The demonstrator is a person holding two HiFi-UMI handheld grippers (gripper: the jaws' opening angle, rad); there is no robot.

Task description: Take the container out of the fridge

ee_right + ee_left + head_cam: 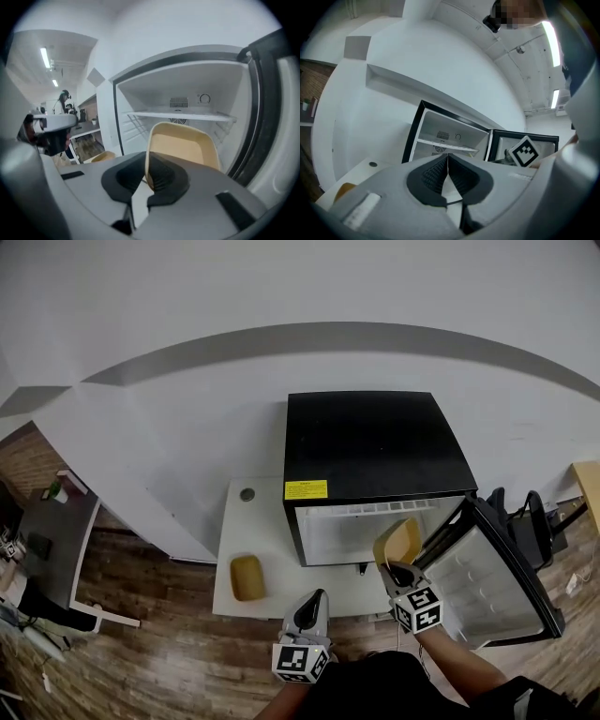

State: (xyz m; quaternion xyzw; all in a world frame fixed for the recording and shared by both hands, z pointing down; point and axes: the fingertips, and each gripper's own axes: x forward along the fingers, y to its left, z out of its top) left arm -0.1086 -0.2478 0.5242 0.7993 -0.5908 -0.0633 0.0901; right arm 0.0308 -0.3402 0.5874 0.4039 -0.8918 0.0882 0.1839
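A black mini fridge [375,460] stands on a white table [272,521] with its door [497,577] swung open to the right. My right gripper [401,573] is shut on the rim of a tan container [398,542], held tilted just in front of the fridge's open cavity. In the right gripper view the container [183,145] stands upright between the pads, with the white fridge shelf [183,115] behind it. My left gripper [309,610] hangs at the table's front edge, jaws shut and empty [447,176].
A second tan container [247,577] lies on the table left of the fridge. A small round grey hole [247,494] marks the table's back. A dark desk [52,531] stands far left over wooden floor. Dark bags [525,521] sit beyond the fridge door.
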